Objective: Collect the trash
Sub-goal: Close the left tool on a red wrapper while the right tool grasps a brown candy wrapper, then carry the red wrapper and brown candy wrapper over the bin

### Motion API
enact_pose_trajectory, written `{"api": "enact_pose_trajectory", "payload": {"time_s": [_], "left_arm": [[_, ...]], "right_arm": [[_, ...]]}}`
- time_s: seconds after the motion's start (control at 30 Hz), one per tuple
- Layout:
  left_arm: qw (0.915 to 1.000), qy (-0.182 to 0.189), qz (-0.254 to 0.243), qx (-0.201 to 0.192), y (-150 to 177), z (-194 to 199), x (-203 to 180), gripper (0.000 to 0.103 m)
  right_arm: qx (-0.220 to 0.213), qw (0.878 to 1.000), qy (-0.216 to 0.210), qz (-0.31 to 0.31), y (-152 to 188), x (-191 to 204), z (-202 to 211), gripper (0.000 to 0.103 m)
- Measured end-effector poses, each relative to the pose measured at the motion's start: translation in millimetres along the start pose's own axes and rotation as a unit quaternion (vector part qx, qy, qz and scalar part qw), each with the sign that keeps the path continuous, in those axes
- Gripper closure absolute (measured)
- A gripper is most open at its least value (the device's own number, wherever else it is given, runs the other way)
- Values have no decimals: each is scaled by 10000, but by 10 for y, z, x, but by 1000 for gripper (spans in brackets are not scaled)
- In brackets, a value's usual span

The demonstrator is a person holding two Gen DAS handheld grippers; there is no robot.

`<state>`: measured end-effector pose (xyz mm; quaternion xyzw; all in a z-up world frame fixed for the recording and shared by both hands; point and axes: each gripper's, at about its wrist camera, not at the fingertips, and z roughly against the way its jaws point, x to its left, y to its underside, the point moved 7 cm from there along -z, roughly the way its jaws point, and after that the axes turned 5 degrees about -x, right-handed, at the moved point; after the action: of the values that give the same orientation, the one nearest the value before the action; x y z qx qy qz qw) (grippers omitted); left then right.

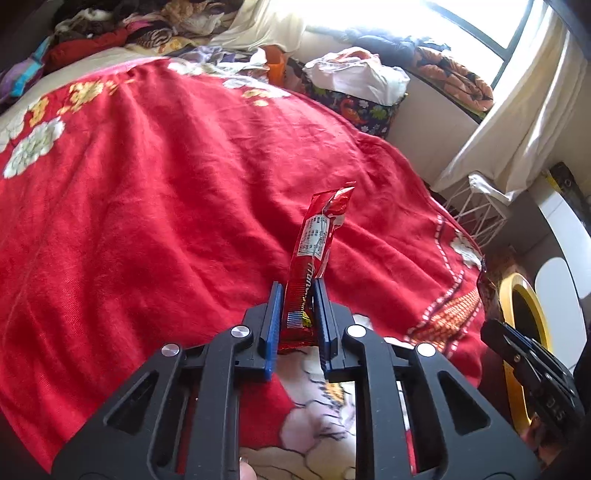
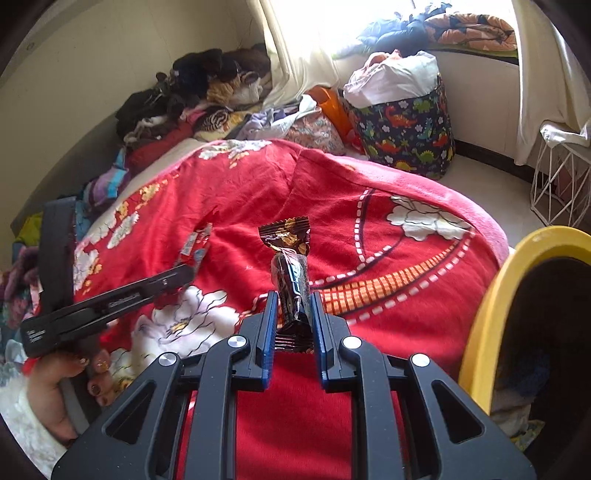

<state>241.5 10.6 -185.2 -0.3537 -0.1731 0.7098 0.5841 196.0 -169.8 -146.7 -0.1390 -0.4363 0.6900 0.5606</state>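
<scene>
Left gripper [image 1: 298,295] clamps a red wrapper [image 1: 317,254] jutting forward; right gripper [image 2: 294,306] likewise pinches a brown wrapper [image 2: 290,273]

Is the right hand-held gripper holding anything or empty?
Holding. The right hand-held gripper is shut on a brown wrapper, which sticks up between its blue fingers.

Bedroom. Bed [image 2: 424,266] covered by a red floral blanket [image 1: 177,192]; clothes pile [image 2: 199,96] heaped at its far end against a cream wall [image 2: 110,48]. Bright window [image 1: 476,22], blown out by daylight, dark frame, cream curtain [image 1: 524,122] hanging at its side. Folded bedding [image 2: 472,29] on the sill. Dinosaur-print fabric bin [image 2: 406,136] on the pale floor [image 2: 491,199]. White wire basket [image 2: 557,184] under the curtain, possibly a side table.
</scene>
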Motion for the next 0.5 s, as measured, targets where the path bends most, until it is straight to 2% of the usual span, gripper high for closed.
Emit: {"api": "enact_pose_trajectory", "payload": {"time_s": [0.27,0.5], "left_arm": [[9984,506,-208,-155,-47,190,-444,92],[9960,776,-367,-247,-61,311,-754,92]], "right_arm": [[-231,9997,48,-81,-23,-84,296,86],[-463,9985,215,-220,-69,-257,560,86]]}}
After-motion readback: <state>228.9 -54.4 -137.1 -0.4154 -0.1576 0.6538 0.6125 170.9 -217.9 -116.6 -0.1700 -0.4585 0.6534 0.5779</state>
